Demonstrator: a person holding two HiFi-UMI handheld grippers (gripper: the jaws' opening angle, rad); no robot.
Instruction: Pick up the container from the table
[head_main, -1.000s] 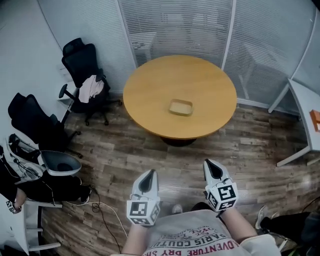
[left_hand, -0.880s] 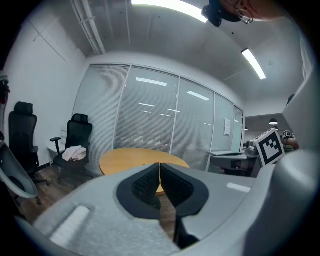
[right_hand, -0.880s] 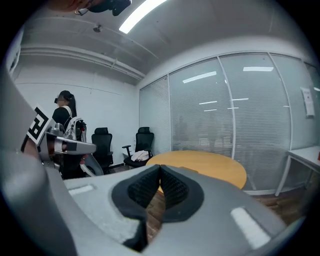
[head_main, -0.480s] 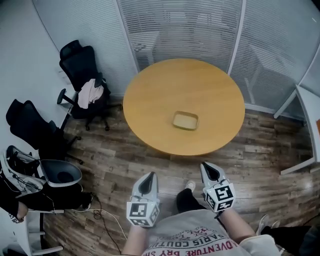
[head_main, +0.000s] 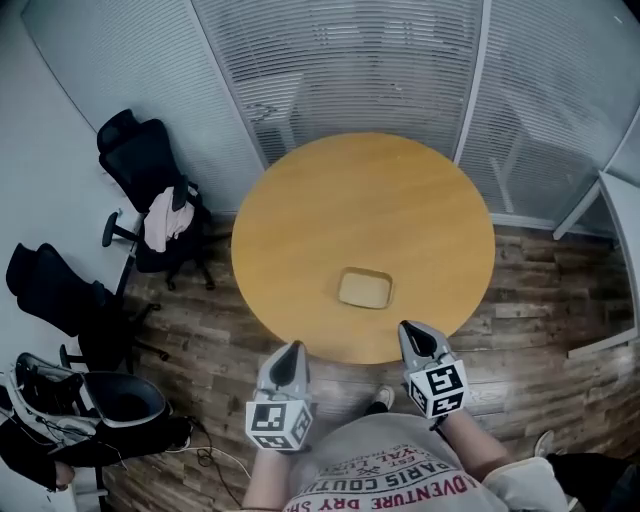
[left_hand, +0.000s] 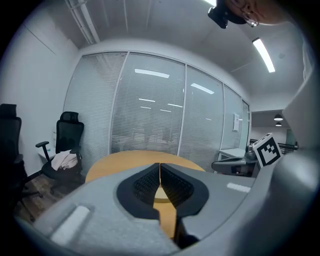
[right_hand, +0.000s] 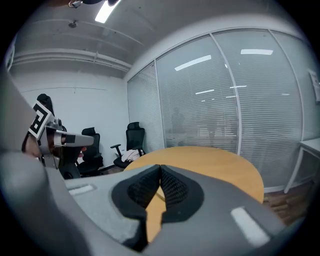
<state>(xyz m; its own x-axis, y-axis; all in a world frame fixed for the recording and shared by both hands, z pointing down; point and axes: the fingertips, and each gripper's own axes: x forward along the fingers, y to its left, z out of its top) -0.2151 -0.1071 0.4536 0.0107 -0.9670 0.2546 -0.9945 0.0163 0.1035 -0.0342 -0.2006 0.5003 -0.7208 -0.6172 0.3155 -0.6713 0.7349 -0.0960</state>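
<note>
Head view: the container (head_main: 365, 288) sits on the round table (head_main: 300, 220), close to its near edge. The left gripper (head_main: 292, 350) and right gripper (head_main: 409, 330) are near that edge, clear of the container. Left gripper view: jaws pressed together, nothing between them. Right gripper view: jaws pressed together, nothing between them

Pale tan container (head_main: 364, 289) on orange-tan table (head_main: 330, 220); black chair (head_main: 133, 152); grey-brown plank-patterned floor (head_main: 205, 330); white slatted blinds (head_main: 340, 60).
</note>
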